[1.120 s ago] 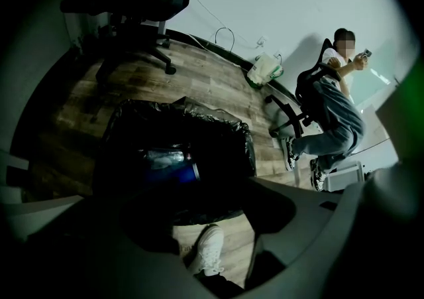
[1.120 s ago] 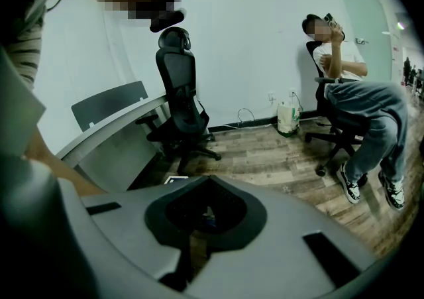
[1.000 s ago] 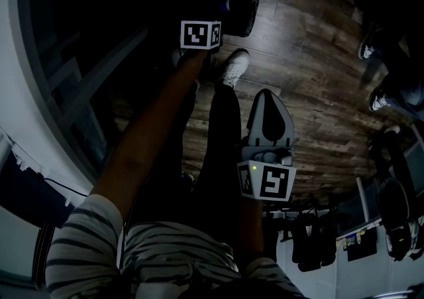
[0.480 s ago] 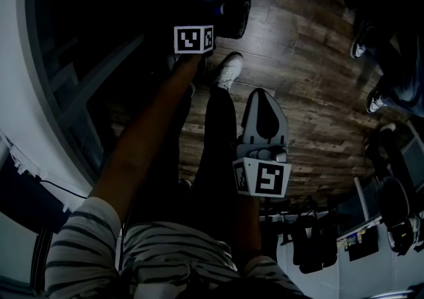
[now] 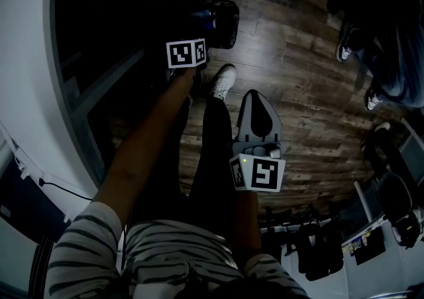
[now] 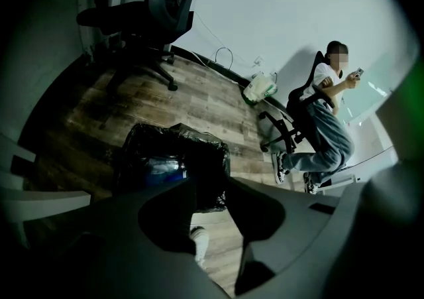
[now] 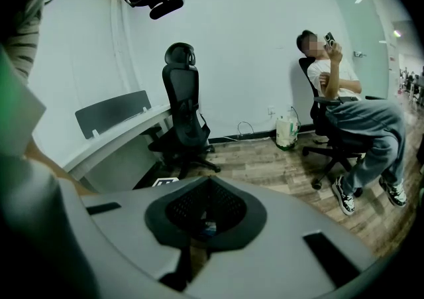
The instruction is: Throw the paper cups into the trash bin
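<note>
Since no cup showed in either gripper, the drop looked done: bin (image 6: 156, 148) stood on the floor (image 6: 218, 102) w/ a pale-blue thing (image 6: 162, 166) inside, cup or not I couldn't tell. Left gripper (image 6: 211, 191) hung over the bin, jaws half apart, just been closing on nothing. Right gripper (image 7: 204, 183) was pinched together, empty, idle. Vs a sec ago, both had lifted a bit.

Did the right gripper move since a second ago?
Yes. Judged against the trash bin, which stays put on the floor, the right gripper has moved up the picture, closer to the bin.
</note>
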`<state>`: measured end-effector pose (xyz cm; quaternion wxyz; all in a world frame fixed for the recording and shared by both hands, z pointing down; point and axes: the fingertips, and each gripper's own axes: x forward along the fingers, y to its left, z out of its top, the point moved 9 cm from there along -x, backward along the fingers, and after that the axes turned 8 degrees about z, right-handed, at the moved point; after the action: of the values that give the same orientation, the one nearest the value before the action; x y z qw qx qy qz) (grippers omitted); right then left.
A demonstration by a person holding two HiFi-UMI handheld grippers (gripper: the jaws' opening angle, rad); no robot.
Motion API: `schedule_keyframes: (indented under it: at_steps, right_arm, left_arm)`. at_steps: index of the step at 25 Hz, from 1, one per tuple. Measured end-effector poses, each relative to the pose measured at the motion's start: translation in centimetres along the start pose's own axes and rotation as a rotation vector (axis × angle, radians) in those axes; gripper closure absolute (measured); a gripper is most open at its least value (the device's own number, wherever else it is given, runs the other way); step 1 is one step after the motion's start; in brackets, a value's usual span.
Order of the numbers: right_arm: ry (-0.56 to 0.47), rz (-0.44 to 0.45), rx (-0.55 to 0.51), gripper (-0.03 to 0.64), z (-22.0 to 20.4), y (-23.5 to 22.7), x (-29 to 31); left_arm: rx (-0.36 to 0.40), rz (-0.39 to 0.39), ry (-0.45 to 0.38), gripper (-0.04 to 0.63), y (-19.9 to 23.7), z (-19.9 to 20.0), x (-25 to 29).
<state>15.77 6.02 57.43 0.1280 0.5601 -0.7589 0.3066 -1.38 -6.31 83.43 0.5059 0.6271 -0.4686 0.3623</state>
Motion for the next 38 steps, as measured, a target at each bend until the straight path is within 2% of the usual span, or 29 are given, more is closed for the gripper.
schedule_keyframes:
  at_steps: [5, 16, 24, 34, 38]
  right_arm:
    - [-0.026, 0.001, -0.021, 0.606, 1.6, 0.6, -0.9]
    - [-0.057, 0.004, -0.036, 0.606, 3.5, 1.6, -3.3]
    - [-0.085, 0.053, 0.028, 0.606, 5.0, 2.7, -5.1]
    - [-0.138, 0.095, -0.012, 0.606, 9.2, 4.7, -6.4]
    - [-0.149, 0.116, -0.022, 0.606, 10.7, 5.5, -7.4]
  left_arm:
    - [0.007, -0.010, -0.027, 0.500, -0.9, 0.7, -2.5]
    - [0.026, -0.014, -0.095, 0.568, -2.9, 1.5, -7.8]
    - [0.067, -0.045, -0.169, 0.571, -4.7, 2.0, -14.2]
    - [0.093, -0.105, -0.268, 0.571, -6.5, 3.1, -22.7]
    - [0.134, -0.112, -0.288, 0.572, -7.3, 3.1, -25.5]
